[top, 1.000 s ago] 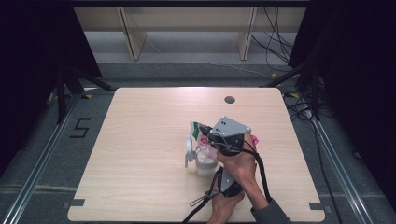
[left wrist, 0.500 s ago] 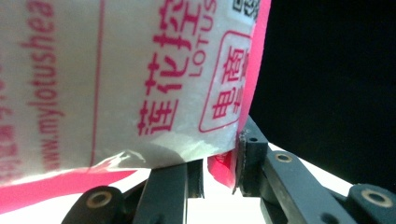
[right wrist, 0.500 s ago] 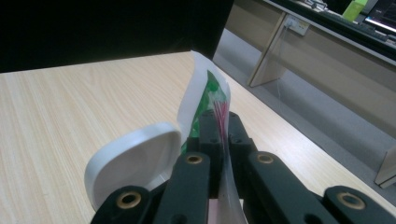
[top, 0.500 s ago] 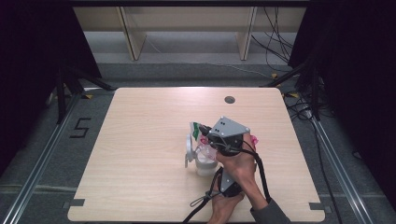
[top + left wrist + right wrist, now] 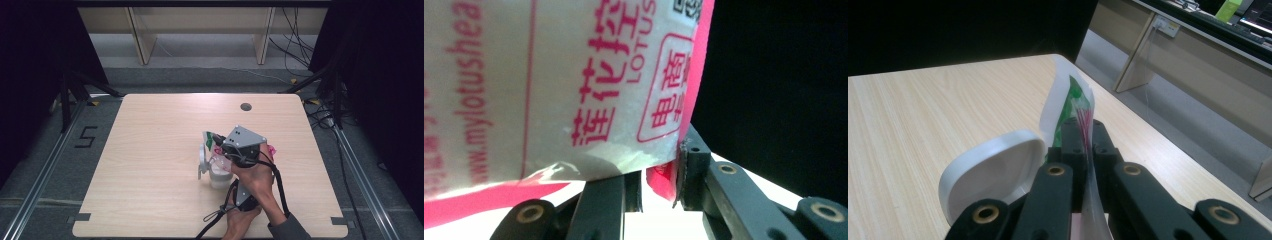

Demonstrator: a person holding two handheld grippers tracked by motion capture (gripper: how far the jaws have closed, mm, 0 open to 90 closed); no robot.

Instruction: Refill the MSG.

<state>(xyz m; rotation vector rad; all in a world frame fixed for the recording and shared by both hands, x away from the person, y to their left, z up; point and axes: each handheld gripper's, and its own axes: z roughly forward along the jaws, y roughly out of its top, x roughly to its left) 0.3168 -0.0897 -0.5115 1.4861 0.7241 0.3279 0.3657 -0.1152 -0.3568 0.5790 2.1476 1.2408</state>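
Note:
A plastic bag (image 5: 210, 139), white with green and pink print, is held above a white tub (image 5: 217, 176) whose hinged lid (image 5: 201, 159) stands open at the left. My right gripper (image 5: 220, 145), under its grey plate, is shut on the bag's top edge (image 5: 1068, 107), with the lid (image 5: 990, 170) just beside its jaws. My left gripper (image 5: 659, 172) is shut on the bag's pink edge, and the bag's red lettering (image 5: 574, 85) is close to its camera. The left gripper's body (image 5: 246, 196) lies below the person's crossed hands, which hide its jaws in the high view.
The light wooden table (image 5: 150, 165) has a round cable hole (image 5: 245, 106) near its far edge. Beyond it stands a wooden shelf (image 5: 200, 25). Cables (image 5: 320, 115) trail on the floor at the right, and dark curtains flank both sides.

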